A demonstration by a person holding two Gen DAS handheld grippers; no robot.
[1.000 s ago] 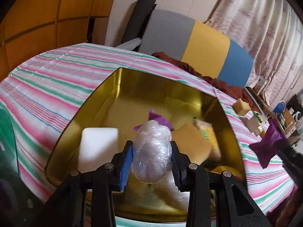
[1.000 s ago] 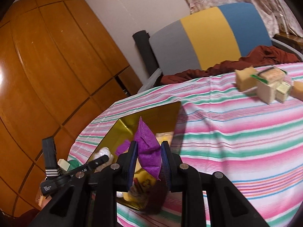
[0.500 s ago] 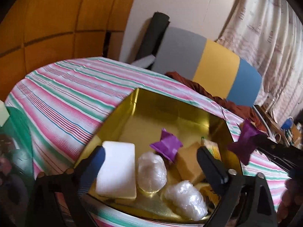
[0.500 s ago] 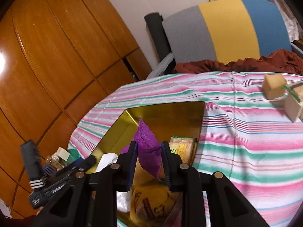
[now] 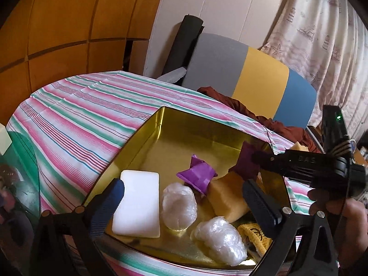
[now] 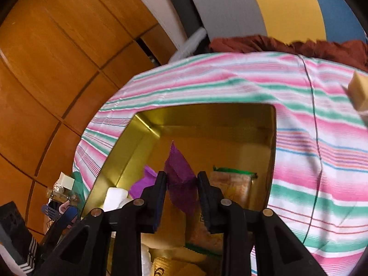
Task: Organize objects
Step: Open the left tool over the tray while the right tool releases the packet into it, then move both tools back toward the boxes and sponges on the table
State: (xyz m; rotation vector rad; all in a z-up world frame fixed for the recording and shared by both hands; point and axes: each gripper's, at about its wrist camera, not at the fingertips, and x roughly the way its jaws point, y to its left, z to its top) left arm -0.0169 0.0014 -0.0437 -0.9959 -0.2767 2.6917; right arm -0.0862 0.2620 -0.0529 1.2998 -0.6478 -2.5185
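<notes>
A gold tin point(image 5: 147, 135) point(image 6: 128, 145) sits on the striped tablecloth. It holds a white block point(image 5: 138, 204), two clear plastic-wrapped balls point(image 5: 179, 204) point(image 5: 220, 239), a purple paper piece point(image 5: 197, 177), a tan sponge point(image 5: 227, 195) and a snack packet point(image 6: 232, 184). My left gripper point(image 5: 184, 200) is open and empty above the tin's near edge. My right gripper point(image 6: 181, 184) is shut on a dark purple paper piece point(image 6: 179, 172), held over the tin's right side; it also shows in the left wrist view point(image 5: 247, 161).
A tan foam cube point(image 6: 358, 89) lies on the cloth to the right of the tin. A grey, yellow and blue chair back point(image 5: 248, 78) with a red-brown cloth point(image 5: 241, 108) stands behind the table. Wooden panels point(image 5: 57, 23) fill the left.
My left gripper opened, dropped the plastic-wrapped ball in the tin and drew back. My right gripper carried its purple paper piece from beside the tin to over it.
</notes>
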